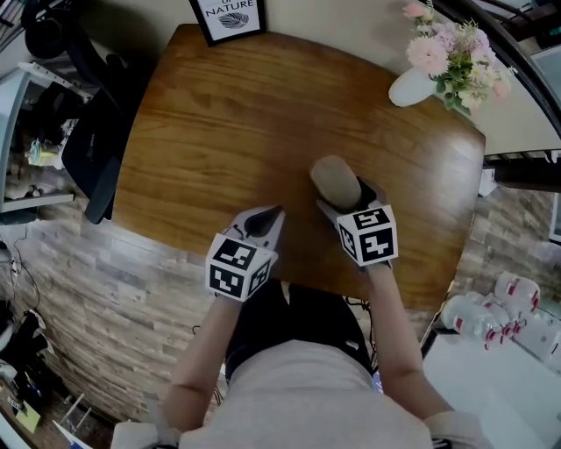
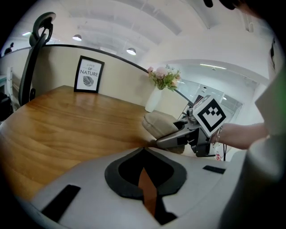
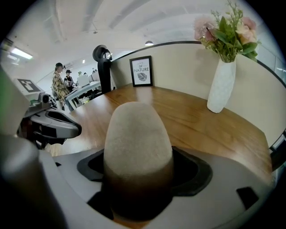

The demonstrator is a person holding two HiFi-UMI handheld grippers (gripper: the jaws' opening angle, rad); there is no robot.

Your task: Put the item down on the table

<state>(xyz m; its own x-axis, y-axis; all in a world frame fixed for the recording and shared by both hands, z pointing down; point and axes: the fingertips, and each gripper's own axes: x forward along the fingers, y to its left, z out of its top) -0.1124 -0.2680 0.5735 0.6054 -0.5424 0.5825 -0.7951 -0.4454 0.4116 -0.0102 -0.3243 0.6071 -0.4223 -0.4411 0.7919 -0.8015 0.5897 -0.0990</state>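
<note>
- A framed "NATURE" print (image 1: 230, 17) stands at the far edge of the wooden tabletop (image 1: 228, 131). A black office chair (image 1: 92, 149) sits off its left side.
- A white vase (image 1: 412, 86) holding pink flowers (image 1: 451, 48) stands at the far right corner.
- The right tool (image 1: 346, 200) is clamped on a beige slipper (image 1: 333, 178), toe pointing away, over the tabletop's near middle. Contact with the wood is unclear.
- The left tool (image 1: 267, 215) has its jaws together, empty, just left of the slipper.
</note>
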